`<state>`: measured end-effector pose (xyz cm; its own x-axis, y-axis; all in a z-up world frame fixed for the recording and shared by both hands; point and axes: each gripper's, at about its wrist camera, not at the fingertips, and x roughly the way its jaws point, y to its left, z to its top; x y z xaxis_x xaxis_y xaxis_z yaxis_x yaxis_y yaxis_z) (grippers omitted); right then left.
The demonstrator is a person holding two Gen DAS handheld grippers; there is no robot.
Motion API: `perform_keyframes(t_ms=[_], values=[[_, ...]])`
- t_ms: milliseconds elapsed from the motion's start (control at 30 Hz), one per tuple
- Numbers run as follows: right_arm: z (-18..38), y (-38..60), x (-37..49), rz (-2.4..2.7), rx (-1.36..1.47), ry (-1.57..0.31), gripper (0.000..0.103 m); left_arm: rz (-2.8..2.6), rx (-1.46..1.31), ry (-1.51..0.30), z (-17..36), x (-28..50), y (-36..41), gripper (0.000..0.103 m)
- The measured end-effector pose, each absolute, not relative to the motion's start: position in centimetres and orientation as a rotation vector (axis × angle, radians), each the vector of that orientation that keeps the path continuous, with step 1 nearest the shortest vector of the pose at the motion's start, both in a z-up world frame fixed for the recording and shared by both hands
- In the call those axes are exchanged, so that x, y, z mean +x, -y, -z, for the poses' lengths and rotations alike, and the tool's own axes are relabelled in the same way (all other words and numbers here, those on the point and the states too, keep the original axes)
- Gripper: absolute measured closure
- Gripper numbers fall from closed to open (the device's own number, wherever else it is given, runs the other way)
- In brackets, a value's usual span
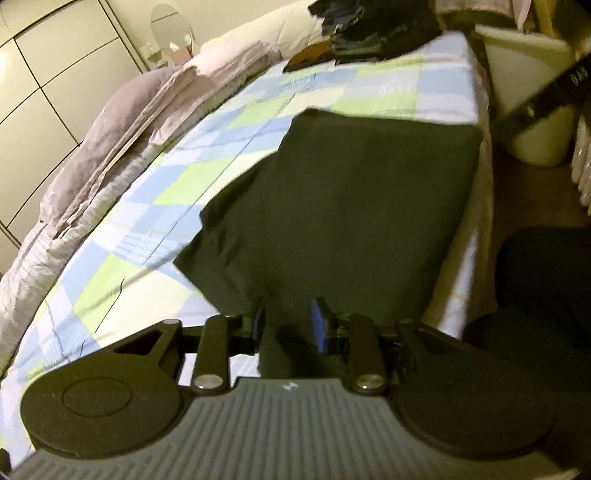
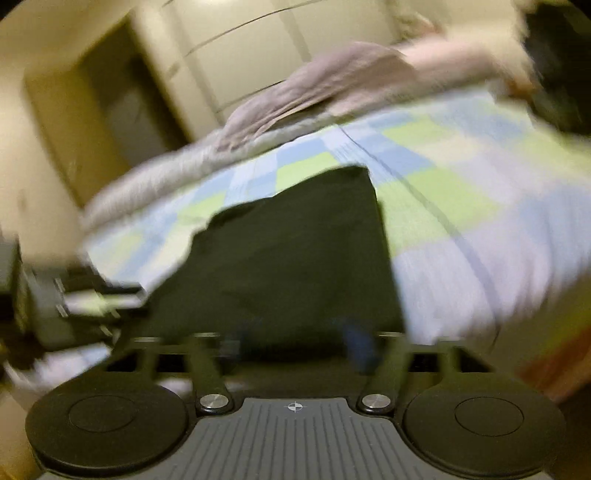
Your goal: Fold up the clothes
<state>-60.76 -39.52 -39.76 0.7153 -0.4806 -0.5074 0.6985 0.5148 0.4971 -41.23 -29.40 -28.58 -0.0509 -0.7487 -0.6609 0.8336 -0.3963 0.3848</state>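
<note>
Dark garment [image 1: 343, 206] lies spread flat on the bed [image 1: 207, 162], on the blue-green checked cover, near the bed's edge. Left claw [image 1: 288, 326] sits at the garment's near hem, fingers set a moderate gap apart with cloth running between the blue pads [image 1: 318, 325]; can't tell if they pinch it. In the right wrist view, heavy blur: right claw [image 2: 295, 347] is at the near edge of the same garment [image 2: 295, 251], fingers spread fairly wide over dark fabric, grip not readable. Left claw also appears at that view's left edge. Pinkish folded bedding [image 1: 122, 136] lies along the bed's far side; dark clothes pile [image 1: 373, 29] at the far end.
</note>
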Motion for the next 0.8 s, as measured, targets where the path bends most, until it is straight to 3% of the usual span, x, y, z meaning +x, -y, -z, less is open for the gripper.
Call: perform_keyframes(t_ms=[267,567,800], values=[[44.1,39.6,-62.7,0.644,1.271,0.052,0.018,1.79,0.989,-0.126,28.8,-43.0,29.9,0.074],[44.9,41.1,-63.7,0.794,1.361,0.282,0.018,1.875,0.967,-0.157,29.6,-44.2,32.0,0.074],[45.1,42.1,-63.5,0.786,1.394,0.306,0.018,1.902,0.924,-0.206,29.9,-44.0,32.9,0.073]])
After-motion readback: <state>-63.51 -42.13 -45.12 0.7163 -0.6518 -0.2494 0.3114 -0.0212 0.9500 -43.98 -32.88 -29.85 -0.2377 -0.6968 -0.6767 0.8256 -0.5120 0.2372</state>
